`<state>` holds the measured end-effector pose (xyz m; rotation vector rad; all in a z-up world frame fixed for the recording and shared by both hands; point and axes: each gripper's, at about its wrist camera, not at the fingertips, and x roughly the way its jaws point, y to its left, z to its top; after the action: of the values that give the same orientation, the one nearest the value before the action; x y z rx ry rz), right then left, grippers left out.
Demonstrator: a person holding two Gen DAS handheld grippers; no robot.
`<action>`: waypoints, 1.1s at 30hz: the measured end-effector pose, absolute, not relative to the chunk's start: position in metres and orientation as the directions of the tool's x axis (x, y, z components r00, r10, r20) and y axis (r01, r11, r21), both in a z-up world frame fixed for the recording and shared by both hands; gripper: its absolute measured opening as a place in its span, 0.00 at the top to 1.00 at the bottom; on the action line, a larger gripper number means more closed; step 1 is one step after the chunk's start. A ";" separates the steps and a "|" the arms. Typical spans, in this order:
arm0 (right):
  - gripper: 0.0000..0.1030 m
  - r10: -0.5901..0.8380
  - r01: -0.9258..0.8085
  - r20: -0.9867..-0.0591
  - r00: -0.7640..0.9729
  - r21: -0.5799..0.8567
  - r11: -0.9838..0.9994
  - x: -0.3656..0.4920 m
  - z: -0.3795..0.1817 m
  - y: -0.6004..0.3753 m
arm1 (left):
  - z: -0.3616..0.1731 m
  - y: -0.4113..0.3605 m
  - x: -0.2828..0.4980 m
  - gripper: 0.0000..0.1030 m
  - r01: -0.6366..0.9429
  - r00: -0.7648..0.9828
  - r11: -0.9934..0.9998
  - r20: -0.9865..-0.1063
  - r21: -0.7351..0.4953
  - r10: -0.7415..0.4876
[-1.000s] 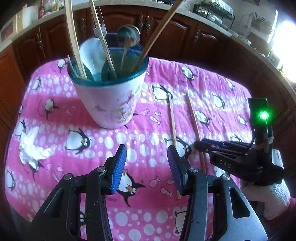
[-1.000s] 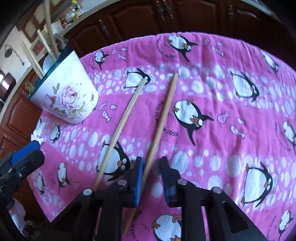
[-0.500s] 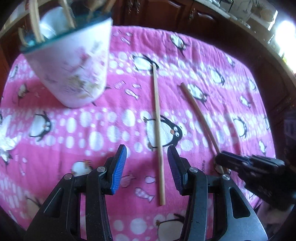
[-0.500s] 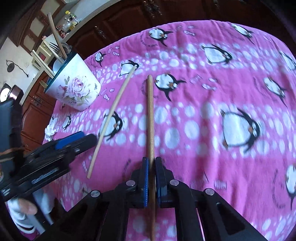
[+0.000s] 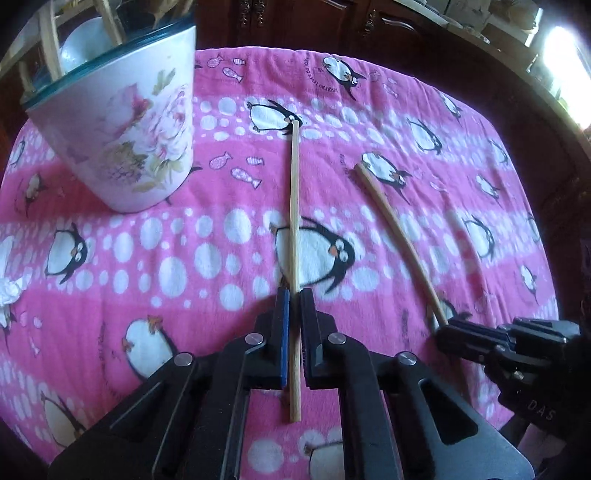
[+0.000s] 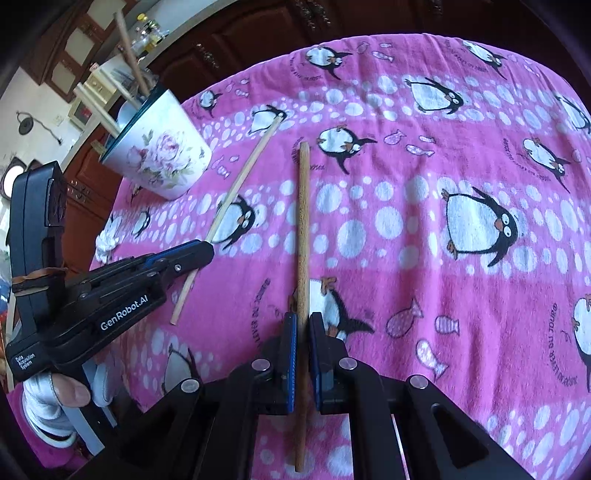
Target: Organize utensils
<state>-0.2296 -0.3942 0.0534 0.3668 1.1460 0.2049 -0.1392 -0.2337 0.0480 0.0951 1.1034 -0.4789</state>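
Observation:
A thin pale wooden stick lies on the pink penguin cloth. My left gripper is closing on its near part, blue pads pressing both sides. A thicker brown stick lies beside it, and my right gripper is shut on its near half. In the right wrist view the left gripper clamps the pale stick. The left wrist view shows the right gripper at the brown stick's near end. A white floral pot with a teal rim holds several utensils at the far left.
A crumpled white tissue lies at the cloth's left edge. Dark wooden cabinets stand behind the table. A white-gloved hand holds the left gripper's body. The pot stands just left of the pale stick's far end.
Both grippers came down onto the sticks. The right gripper shut on the brown stick first, then the left gripper, open half a second ago, closed on the pale stick.

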 end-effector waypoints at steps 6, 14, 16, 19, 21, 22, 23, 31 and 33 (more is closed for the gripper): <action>0.94 0.364 -0.016 -0.855 0.370 0.385 0.923 -0.247 0.057 -0.383 | 0.053 -0.212 -0.165 0.96 0.456 0.345 0.878 -0.880 -0.146 -0.326; 0.93 0.416 -0.070 -0.860 0.297 0.414 0.907 -0.263 0.058 -0.371 | 0.053 -0.172 -0.203 0.96 0.489 0.307 0.862 -0.898 -0.135 -0.315; 0.89 0.429 -0.077 -0.850 0.306 0.428 0.901 -0.261 0.063 -0.372 | 0.054 -0.165 -0.207 0.96 0.489 0.292 0.859 -0.900 -0.149 -0.322; 0.74 0.412 -0.069 -0.839 0.356 0.416 0.907 -0.245 0.074 -0.374 | 0.059 -0.157 -0.205 0.93 0.484 0.284 0.858 -0.897 -0.172 -0.340; 0.74 0.397 -0.069 -0.837 0.376 0.402 0.913 -0.234 0.078 -0.373 | 0.064 -0.156 -0.200 0.85 0.480 0.293 0.859 -0.890 -0.178 -0.348; 0.74 0.389 -0.070 -0.833 0.393 0.395 0.916 -0.225 0.080 -0.372 | 0.067 -0.155 -0.196 0.77 0.475 0.303 0.861 -0.885 -0.180 -0.353; 0.74 0.384 -0.071 -0.831 0.402 0.390 0.918 -0.220 0.081 -0.372 | 0.071 -0.156 -0.191 0.71 0.469 0.315 0.863 -0.878 -0.185 -0.360; 0.74 0.330 -0.071 -0.851 0.409 0.330 0.941 -0.165 0.069 -0.364 | 0.082 -0.191 -0.142 0.59 0.472 0.367 0.867 -0.859 -0.160 -0.358; 0.74 0.314 -0.075 -0.860 0.402 0.311 0.947 -0.159 0.067 -0.362 | 0.079 -0.201 -0.128 0.59 0.474 0.367 0.868 -0.863 -0.147 -0.346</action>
<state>-0.1588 -0.3617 0.0673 0.2378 1.1328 0.2485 -0.1284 -0.2007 0.0792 0.1338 1.0734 -0.5288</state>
